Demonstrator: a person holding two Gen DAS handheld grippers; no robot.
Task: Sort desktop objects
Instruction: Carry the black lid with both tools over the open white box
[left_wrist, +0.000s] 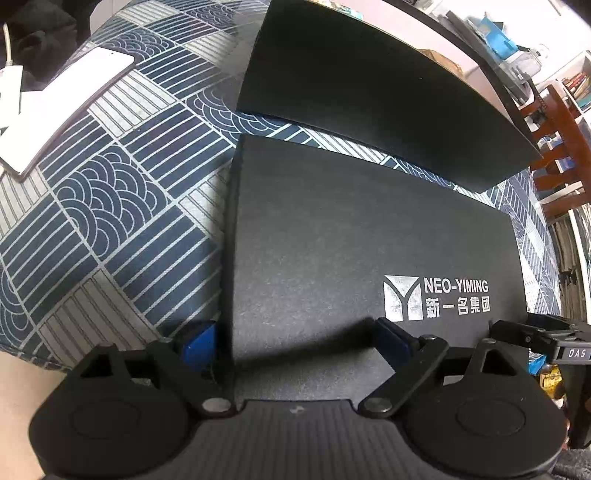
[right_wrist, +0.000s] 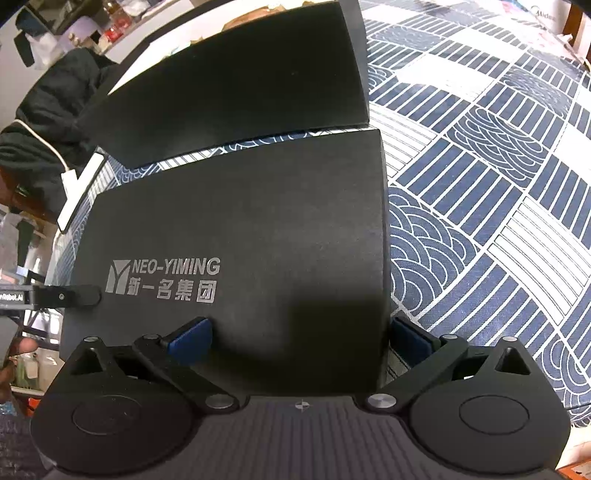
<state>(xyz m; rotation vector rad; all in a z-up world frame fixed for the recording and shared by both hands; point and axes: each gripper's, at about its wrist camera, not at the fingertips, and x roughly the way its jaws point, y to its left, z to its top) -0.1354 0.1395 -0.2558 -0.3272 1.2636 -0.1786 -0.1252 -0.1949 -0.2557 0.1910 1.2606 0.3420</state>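
A black box lid marked NEO-YIMING lies on the blue patterned tablecloth. My left gripper is open wide at the lid's near left corner, one blue pad outside its left edge, the other above the lid top. My right gripper is open wide at the near right corner, one pad above the lid, the other outside its right edge. A second plain black box part lies just behind the lid.
A white phone lies at the table's left with a white charger and cable beside it. A dark jacket lies at the left. A wooden chair stands beyond the right edge. Each gripper shows in the other's view.
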